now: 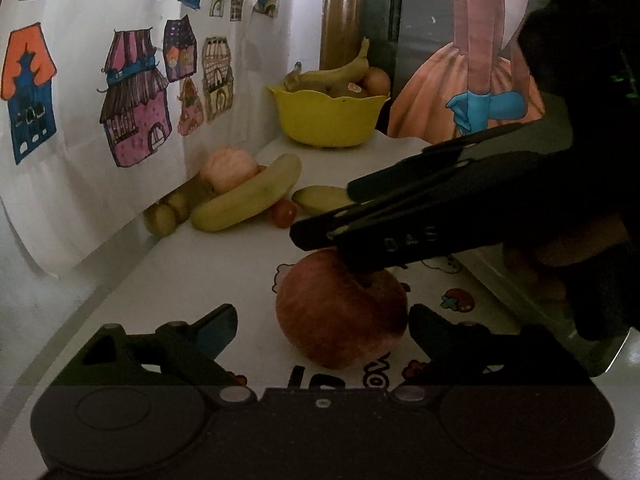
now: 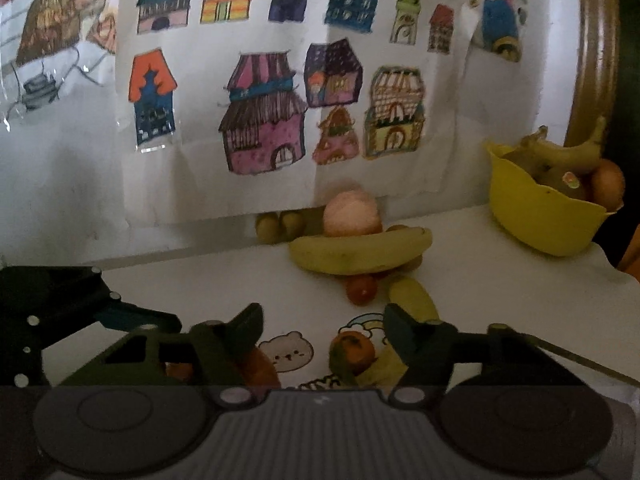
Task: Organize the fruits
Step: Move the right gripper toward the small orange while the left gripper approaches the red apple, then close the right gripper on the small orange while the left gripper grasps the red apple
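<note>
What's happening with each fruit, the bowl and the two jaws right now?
Bowl: upright, holding fruit.
Apple: on the table between the open jaws of the left gripper, not held.
Banana: lying on the table, against the round pink fruit.
Orange: on the table between the jaws of the right gripper, not gripped.
Tomato: loose on the table.

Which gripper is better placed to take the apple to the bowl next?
Left. The apple already sits between the left gripper fingers. The right gripper brackets a small orange fruit instead. The yellow bowl lies straight ahead.
</note>
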Available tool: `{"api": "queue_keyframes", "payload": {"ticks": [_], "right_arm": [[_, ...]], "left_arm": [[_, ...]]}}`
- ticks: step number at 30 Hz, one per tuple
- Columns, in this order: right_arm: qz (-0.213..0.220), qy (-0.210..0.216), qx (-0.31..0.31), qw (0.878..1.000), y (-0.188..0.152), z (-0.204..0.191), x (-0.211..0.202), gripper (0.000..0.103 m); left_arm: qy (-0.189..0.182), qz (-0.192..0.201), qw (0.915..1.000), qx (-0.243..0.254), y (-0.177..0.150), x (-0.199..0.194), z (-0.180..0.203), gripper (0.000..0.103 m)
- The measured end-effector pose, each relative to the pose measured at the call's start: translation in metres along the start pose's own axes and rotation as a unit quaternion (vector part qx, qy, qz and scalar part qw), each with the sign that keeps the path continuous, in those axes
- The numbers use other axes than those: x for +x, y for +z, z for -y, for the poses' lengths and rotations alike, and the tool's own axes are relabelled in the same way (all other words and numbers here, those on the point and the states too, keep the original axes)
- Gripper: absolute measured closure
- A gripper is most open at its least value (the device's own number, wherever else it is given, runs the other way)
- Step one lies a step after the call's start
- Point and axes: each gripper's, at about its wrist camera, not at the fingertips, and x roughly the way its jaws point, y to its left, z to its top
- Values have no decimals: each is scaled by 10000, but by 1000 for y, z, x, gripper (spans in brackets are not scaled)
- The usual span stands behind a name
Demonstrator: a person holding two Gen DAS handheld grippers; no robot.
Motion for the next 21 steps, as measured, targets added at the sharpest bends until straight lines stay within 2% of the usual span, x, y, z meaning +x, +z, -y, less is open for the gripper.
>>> {"api": "queue_keyframes", "payload": {"ticks": [5,15,21], "right_arm": [[-89,-128,110,9998,0,2,14,47],[-537,-331,360,9974,10,10,30,50],[-592,-384,329,9970,11,9,34,50]], "left_arm": [[-139,-2,9999,-88,0,1,0,19],[-238,-53,9996,-126,0,6,3,25],[-265,-68,9992,-277,0,9,0,28]]}}
